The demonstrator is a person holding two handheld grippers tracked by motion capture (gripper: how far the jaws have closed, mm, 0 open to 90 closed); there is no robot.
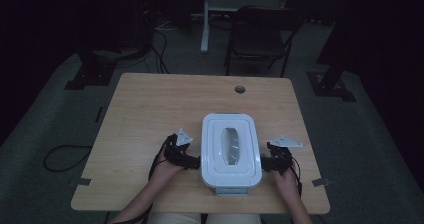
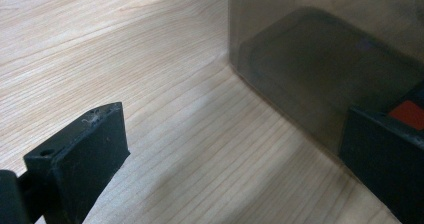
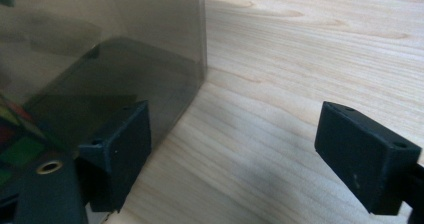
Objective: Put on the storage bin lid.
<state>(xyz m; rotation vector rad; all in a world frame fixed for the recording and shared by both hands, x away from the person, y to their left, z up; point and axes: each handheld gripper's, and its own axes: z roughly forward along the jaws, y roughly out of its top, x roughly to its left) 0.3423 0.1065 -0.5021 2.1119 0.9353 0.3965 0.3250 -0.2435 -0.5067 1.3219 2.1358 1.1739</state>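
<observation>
Two open grippers (image 1: 196, 160) (image 1: 264, 162) flank one white-lidded, smoky translucent box (image 1: 231, 149).

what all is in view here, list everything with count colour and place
white plastic lidded container with smoky see-through walls: one, white lid with a clear oval window, near middle of the table between the two grippers
light wooden table: one, pale wood, centre of the high view
round cable hole in the tabletop: one, dark, far edge of the table
black folding chair: one, black, on the floor beyond the table
white metal stand leg: one, white, floor left of the chair
black cable on the floor: one, black, left of the table
left gripper: one, black, jaws open, against the container's left side
right gripper: one, black, jaws open, against the container's right side
</observation>
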